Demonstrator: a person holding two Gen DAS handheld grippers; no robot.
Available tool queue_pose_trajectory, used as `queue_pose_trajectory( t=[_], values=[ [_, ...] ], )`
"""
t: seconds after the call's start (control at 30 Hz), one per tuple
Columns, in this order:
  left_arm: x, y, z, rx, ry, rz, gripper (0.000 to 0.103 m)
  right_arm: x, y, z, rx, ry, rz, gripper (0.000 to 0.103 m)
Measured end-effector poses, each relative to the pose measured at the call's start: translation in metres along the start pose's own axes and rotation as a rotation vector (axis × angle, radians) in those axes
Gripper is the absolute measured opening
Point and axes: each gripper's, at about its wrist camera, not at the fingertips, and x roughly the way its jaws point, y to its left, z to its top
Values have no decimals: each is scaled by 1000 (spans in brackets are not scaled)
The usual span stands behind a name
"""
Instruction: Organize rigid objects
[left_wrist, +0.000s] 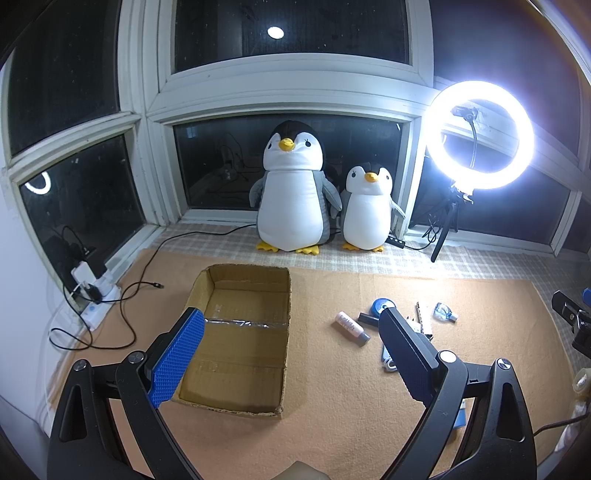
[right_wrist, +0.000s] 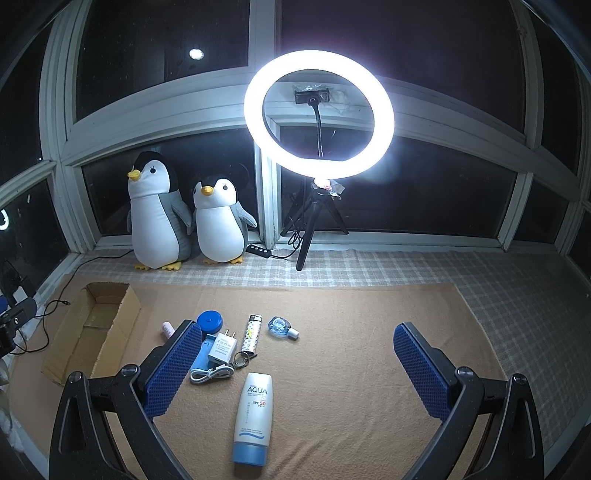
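Observation:
An empty cardboard box (left_wrist: 240, 332) lies open on the orange mat (left_wrist: 332, 406), and it sits at the left in the right wrist view (right_wrist: 92, 328). My left gripper (left_wrist: 291, 314) hovers open over the box's right side, holding nothing. Right of the box lie a pink bottle (left_wrist: 351, 326), a blue round tin (left_wrist: 382, 306) and a small glass bottle (left_wrist: 445, 312). My right gripper (right_wrist: 298, 328) is open and empty above a sunscreen tube (right_wrist: 253, 417). Near it are a white charger plug (right_wrist: 222, 347), a coiled cable (right_wrist: 212, 373), a lighter (right_wrist: 252, 334), keys (right_wrist: 242, 359) and the glass bottle (right_wrist: 281, 326).
Two plush penguins (left_wrist: 291, 192) stand at the window behind the box. A lit ring light (right_wrist: 319, 114) on a tripod stands right of them, its cable running along the sill. A power strip (left_wrist: 96, 299) with black cables lies left of the box.

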Motion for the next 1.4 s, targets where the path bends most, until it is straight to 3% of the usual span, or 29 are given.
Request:
queue_pose_trajectory(
  t=[0.4, 1.17, 1.33, 1.4],
  values=[
    [11, 13, -8, -4, 34, 34, 96, 9, 5, -3, -12, 28, 3, 103],
    [116, 132, -73, -159, 329, 284, 94, 54, 12, -35, -45, 173, 97, 103],
    [136, 142, -84, -176, 379, 282, 86, 69, 18, -47, -52, 236, 127, 103],
    [143, 145, -88, -183, 405, 274, 77, 75, 20, -53, -54, 259, 140, 103]
  ],
)
